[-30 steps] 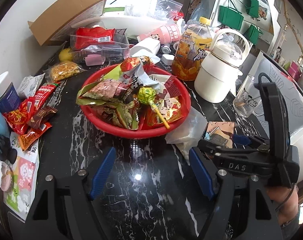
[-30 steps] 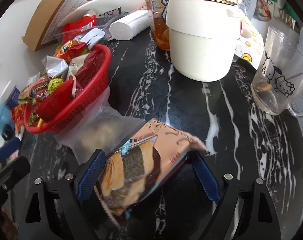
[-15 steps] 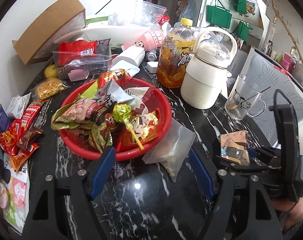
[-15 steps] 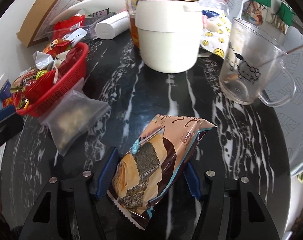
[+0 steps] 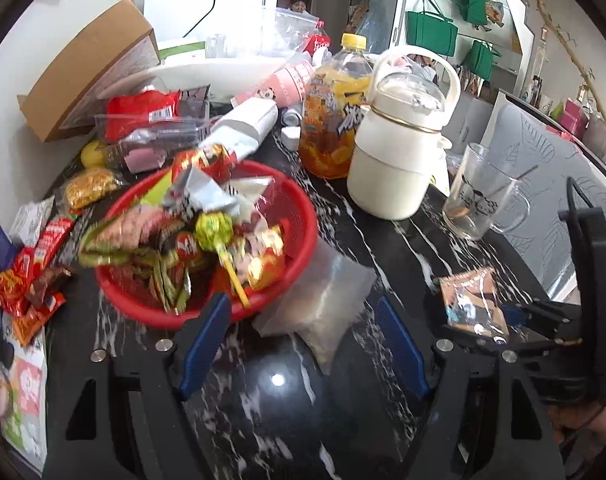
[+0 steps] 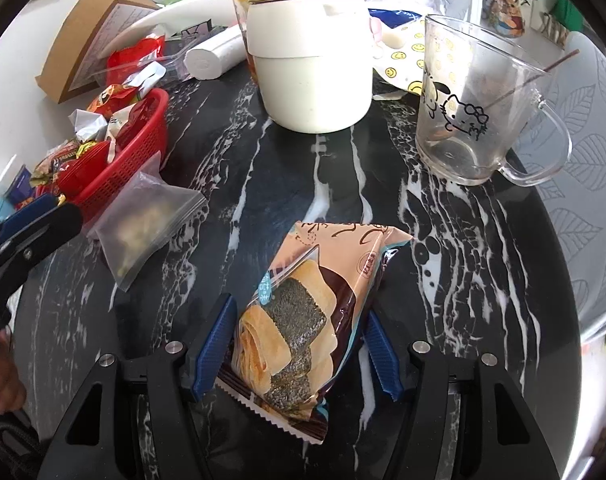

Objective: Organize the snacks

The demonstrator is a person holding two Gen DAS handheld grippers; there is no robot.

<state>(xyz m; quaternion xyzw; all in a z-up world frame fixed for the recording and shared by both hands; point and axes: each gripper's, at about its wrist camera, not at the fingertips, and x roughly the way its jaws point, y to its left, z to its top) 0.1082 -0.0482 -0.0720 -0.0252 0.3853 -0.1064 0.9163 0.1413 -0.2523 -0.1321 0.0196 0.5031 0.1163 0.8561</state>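
Observation:
A red basket (image 5: 303,216) full of wrapped snacks sits left of centre; it also shows in the right wrist view (image 6: 139,152). A clear zip bag (image 5: 323,308) lies against its rim, also in the right wrist view (image 6: 143,220). My left gripper (image 5: 303,344) is open and empty, its jaws on either side of the bag's near end. My right gripper (image 6: 297,352) is shut on a peach seaweed-cracker packet (image 6: 311,304), held just above the black marble table (image 6: 295,184). The packet and right gripper also show in the left wrist view (image 5: 471,304).
A white kettle (image 5: 399,152), an orange drink bottle (image 5: 335,112) and a glass Hello Kitty mug (image 6: 471,108) stand behind. Loose snack packets (image 5: 27,272) lie left of the basket. A cardboard box (image 5: 87,72) leans on the wall. A grey chair (image 5: 543,184) is at right.
The right gripper closed on the cracker packet and drew back from the basket. The left gripper moved forward toward the basket and zip bag.

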